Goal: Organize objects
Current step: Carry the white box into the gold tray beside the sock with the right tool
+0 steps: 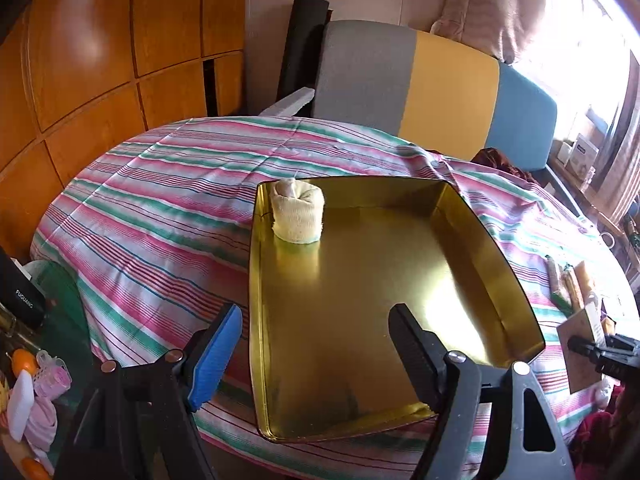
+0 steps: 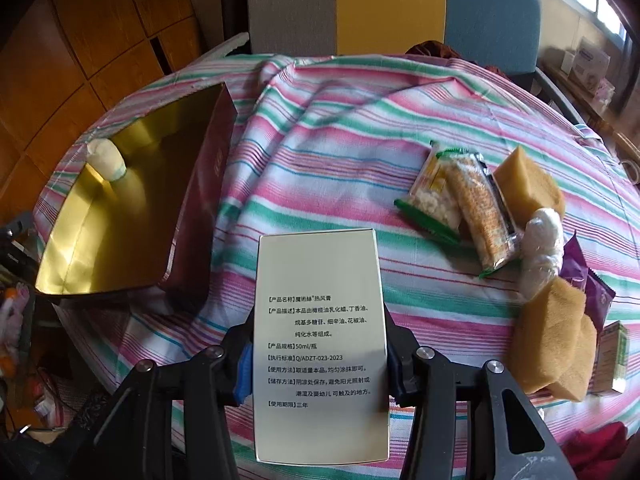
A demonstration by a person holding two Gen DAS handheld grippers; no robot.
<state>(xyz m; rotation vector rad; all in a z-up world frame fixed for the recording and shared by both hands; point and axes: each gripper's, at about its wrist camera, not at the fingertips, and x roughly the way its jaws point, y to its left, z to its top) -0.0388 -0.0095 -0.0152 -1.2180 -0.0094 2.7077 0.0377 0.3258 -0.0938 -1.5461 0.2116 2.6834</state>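
A gold-lined tin box (image 1: 472, 236) (image 2: 200, 184) lies open on the striped tablecloth. A rolled cream bandage (image 1: 298, 212) (image 2: 106, 159) stands in its far left corner. My left gripper (image 1: 316, 344) is open and empty over the tin's near edge. My right gripper (image 2: 318, 354) is shut on a white carton with printed text (image 2: 320, 344), held above the cloth to the right of the tin. The carton and right gripper also show at the right edge of the left wrist view (image 1: 580, 344).
Right of the carton lie snack packets (image 2: 456, 196), yellow sponges (image 2: 552, 344) (image 2: 528, 184), a white wrapped roll (image 2: 542, 248), a purple packet (image 2: 588, 284) and a small green box (image 2: 616, 356). A chair (image 1: 432, 88) stands behind the table. Clutter sits off the left edge (image 1: 32, 392).
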